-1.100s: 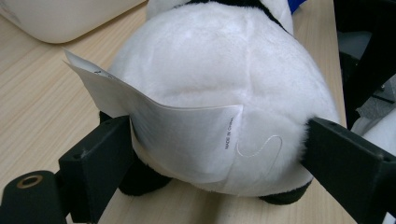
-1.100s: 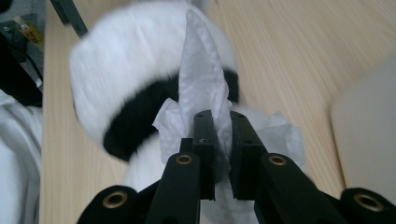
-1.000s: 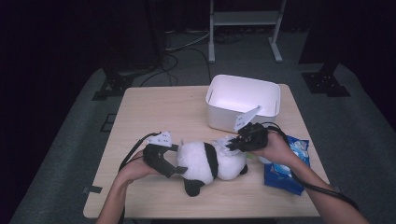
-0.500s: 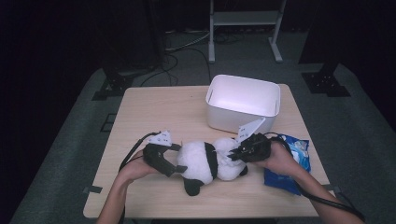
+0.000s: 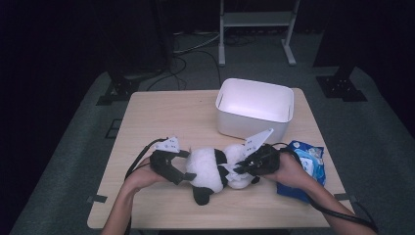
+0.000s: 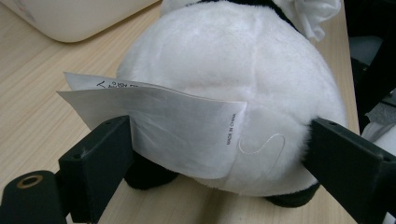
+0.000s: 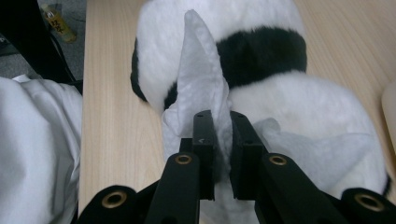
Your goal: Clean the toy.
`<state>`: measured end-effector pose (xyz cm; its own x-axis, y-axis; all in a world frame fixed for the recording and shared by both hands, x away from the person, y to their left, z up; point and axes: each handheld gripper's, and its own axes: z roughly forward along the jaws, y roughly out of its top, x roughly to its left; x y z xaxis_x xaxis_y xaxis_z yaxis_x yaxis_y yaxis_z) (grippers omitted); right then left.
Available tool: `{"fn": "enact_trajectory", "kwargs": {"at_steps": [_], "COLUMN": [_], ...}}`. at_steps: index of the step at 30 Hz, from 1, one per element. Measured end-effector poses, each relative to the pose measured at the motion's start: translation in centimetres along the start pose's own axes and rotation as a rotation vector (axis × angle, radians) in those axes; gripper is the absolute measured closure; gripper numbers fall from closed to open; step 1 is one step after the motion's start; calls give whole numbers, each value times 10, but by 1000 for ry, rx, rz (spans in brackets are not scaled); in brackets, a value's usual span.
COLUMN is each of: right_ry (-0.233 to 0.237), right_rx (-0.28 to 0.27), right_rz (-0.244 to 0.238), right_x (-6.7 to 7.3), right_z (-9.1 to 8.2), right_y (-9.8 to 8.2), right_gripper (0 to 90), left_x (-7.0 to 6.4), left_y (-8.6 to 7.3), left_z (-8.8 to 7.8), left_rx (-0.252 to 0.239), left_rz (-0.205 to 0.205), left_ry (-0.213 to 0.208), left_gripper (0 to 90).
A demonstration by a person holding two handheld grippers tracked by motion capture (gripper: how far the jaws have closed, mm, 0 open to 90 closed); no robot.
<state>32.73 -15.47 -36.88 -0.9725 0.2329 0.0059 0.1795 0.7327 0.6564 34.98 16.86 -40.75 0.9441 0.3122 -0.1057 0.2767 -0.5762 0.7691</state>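
Observation:
A black-and-white plush panda lies on its side on the wooden table, near the front edge. My left gripper is closed on its white rump, one jaw on each side, and the sewn-in label hangs over one jaw. My right gripper comes in from the right, shut on a crumpled white wipe. The wipe is pressed against the panda's fur by the black band. In the gripper views the left gripper is spread wide and the right gripper is nearly together.
A white plastic bin stands behind the panda at the table's back right. A blue wipes packet lies to the right, partly under the right hand. A person's forearms come in from the bottom edge.
The right hand has slid the wipe a little left and toward the front edge over the panda. The left gripper and the panda have stayed put.

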Motion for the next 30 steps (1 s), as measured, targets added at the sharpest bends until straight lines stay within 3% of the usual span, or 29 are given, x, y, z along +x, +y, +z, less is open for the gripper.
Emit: {"fn": "enact_trajectory", "kwargs": {"at_steps": [9,16,19,23,30], "right_ry": [-43,-96,-105,-113,-88], "right_rx": [2,-14,-37,-38,-53], "right_rz": [57,134,159,158,127], "right_x": [-11,-35,-45,-54,-61], "right_z": [-18,-26,-27,-24,-10], "right_y": [-28,-38,-36,-27,0], "right_gripper": [817,817,817,817,817], "left_x": [0,0,-1,0,-1], "left_y": [0,0,0,0,1], "left_z": [0,0,0,1,1], "left_rx": [-1,2,-2,-2,-4], "left_rz": [-2,2,0,1,9], "left_ry": [-3,-5,-8,-13,-18], "left_gripper": [89,89,89,89,90]}}
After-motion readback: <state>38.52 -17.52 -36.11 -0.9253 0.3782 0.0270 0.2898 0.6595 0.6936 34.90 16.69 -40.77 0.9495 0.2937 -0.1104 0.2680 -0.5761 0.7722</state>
